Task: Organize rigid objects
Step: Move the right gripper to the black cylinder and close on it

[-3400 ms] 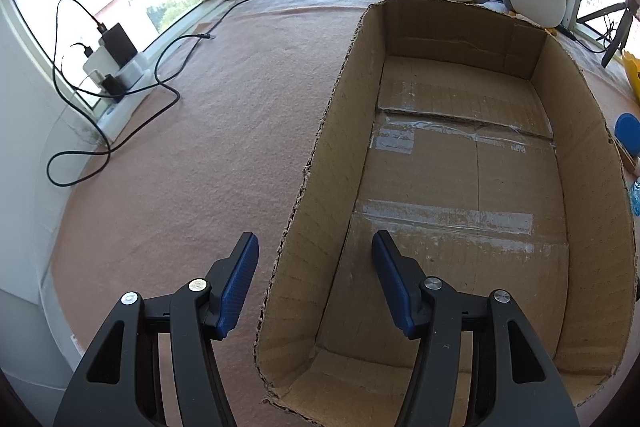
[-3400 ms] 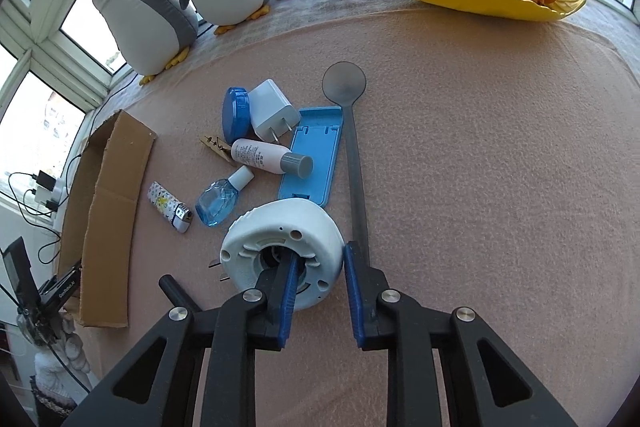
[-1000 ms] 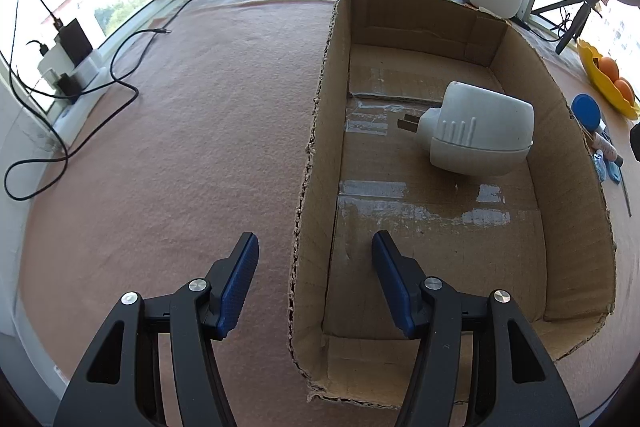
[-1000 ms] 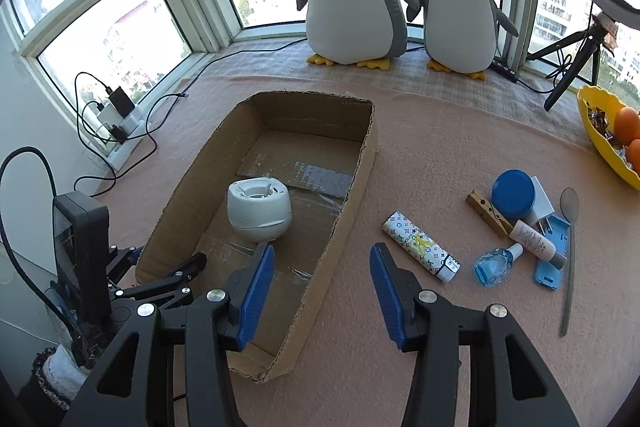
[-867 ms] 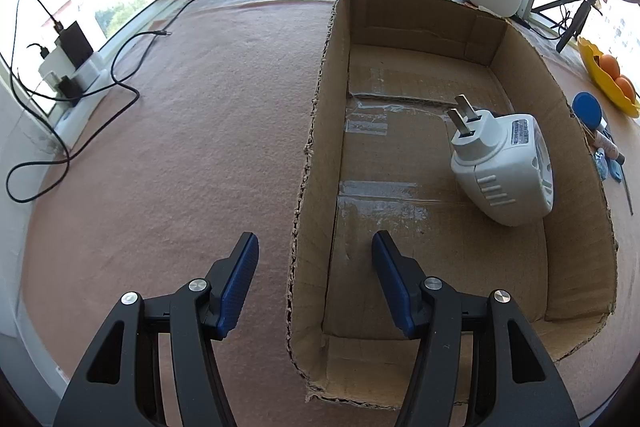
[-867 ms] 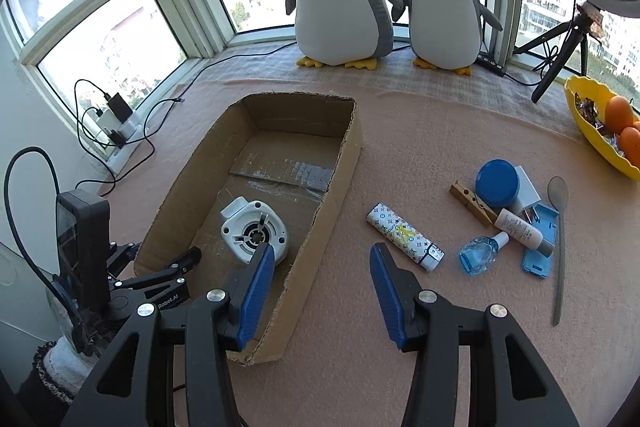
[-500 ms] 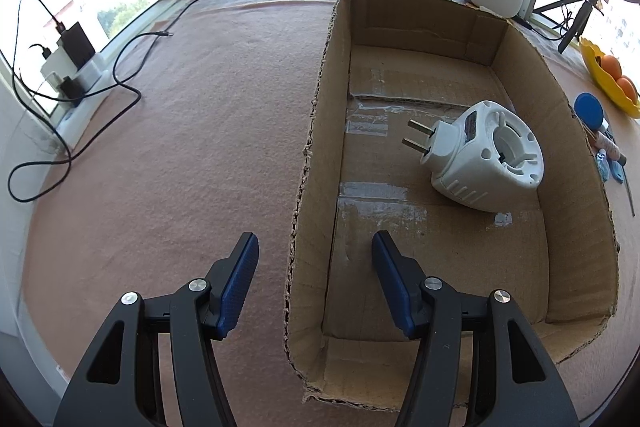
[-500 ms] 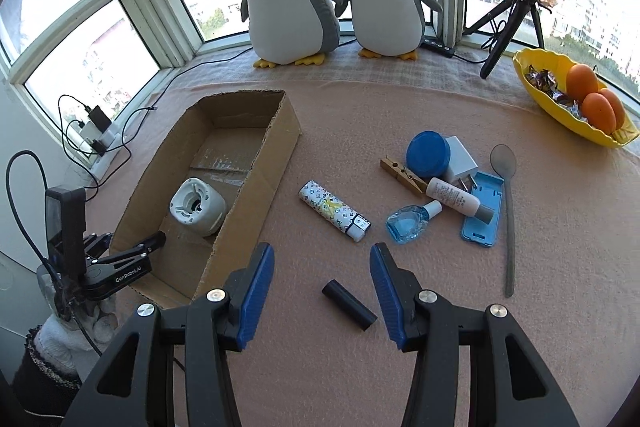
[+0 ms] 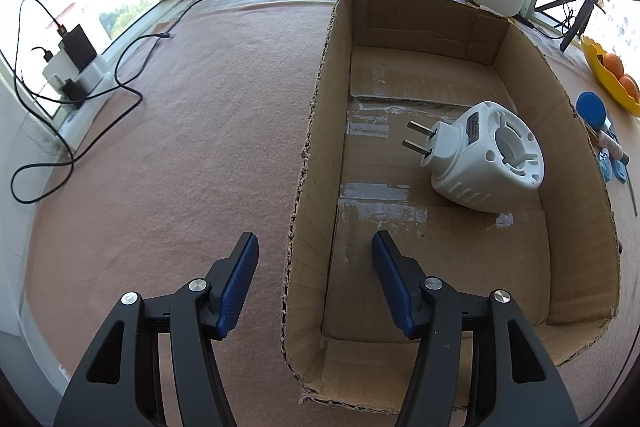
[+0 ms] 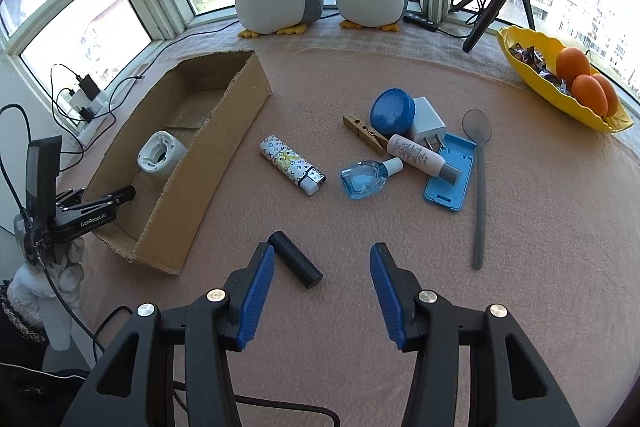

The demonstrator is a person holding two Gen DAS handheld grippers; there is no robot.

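Here, ribbed white plug adapter (image 9: 486,163), corrugated cardboard box (image 9: 316,163)

Plug adapter (image 9: 486,163) in box (image 9: 316,155); lighter (image 10: 292,165) right of box.

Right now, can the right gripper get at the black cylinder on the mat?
Probably yes. The black cylinder lies bare on the mat just ahead of the right gripper, nearer its left finger, with the jaws apart and empty. Nothing lies between; the cardboard box and the patterned lighter sit clear of it.
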